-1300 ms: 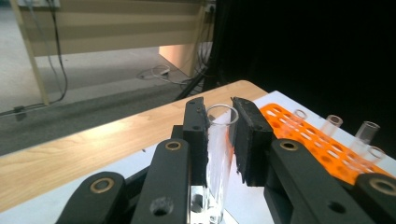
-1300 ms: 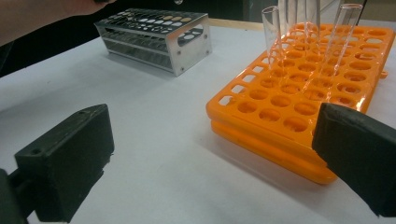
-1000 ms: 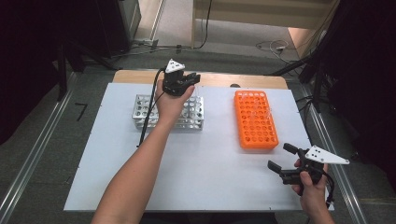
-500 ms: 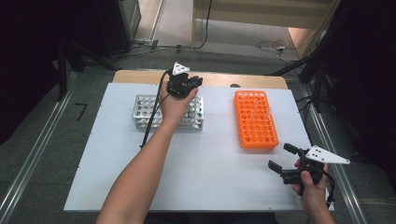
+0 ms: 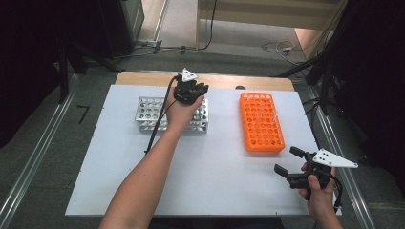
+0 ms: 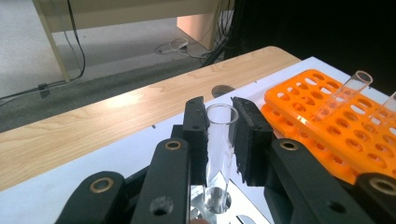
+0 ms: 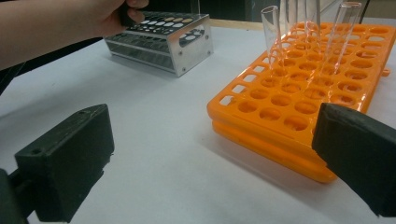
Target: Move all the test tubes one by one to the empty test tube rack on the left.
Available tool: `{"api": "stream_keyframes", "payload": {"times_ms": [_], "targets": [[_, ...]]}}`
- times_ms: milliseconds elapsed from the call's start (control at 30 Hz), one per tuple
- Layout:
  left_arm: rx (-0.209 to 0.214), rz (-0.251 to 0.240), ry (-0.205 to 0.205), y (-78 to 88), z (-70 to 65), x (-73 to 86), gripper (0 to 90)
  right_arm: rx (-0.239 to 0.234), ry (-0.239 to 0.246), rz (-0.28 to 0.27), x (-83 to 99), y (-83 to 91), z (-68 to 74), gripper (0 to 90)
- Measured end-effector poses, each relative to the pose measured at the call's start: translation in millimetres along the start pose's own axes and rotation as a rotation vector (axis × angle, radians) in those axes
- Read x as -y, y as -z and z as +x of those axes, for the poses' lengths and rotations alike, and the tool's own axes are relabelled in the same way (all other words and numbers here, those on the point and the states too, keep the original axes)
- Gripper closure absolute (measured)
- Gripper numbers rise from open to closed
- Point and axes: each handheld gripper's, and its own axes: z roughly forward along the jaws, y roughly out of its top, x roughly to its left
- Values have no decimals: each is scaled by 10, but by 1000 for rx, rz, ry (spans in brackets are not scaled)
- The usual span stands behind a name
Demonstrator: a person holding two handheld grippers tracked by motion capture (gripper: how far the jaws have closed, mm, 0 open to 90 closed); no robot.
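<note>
My left gripper (image 5: 192, 90) hangs over the right end of the metal tube rack (image 5: 148, 112) at the back of the table. In the left gripper view its jaws (image 6: 219, 109) are shut on a clear test tube (image 6: 218, 144) held upright, whose lower end sits in a hole of the rack. An orange tube rack (image 5: 260, 121) lies to the right, with several clear tubes (image 7: 275, 42) standing in its far holes. My right gripper (image 5: 288, 163) rests open near the table's front right corner, with nothing between its pads (image 7: 70, 154).
The white table top (image 5: 215, 171) lies on a wooden board (image 6: 93, 121) that shows along the back edge. The left gripper's cable (image 5: 157, 124) trails across the metal rack. Cables lie on the floor behind the table.
My left hand has sunk a little toward the metal rack, carrying the tube down with it. The right gripper has stayed where it was.
</note>
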Motion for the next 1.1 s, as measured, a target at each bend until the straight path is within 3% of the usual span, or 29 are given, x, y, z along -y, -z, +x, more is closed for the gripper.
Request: {"api": "stream_keyframes", "payload": {"times_ms": [233, 367, 567, 833, 967, 1067, 1100], "targets": [[-6, 11, 13, 4, -17, 48, 758, -1, -2, 1, 2, -5, 1, 0], [3, 57, 17, -19, -15, 97, 757, -4, -4, 1, 4, -9, -4, 0], [-4, 69, 18, -24, -18, 107, 753, -7, -5, 1, 3, -17, -1, 0], [15, 122, 37, -54, 5, 108, 718, -7, -9, 6, 9, -21, -3, 0], [22, 120, 42, -31, 16, 99, 661, -6, -3, 6, 10, -26, -6, 0], [30, 111, 44, -2, 26, 88, 523, -5, -3, 7, 9, -27, -3, 0], [33, 102, 46, 11, 26, 86, 523, -5, -3, 7, 9, -27, -3, 0]]}}
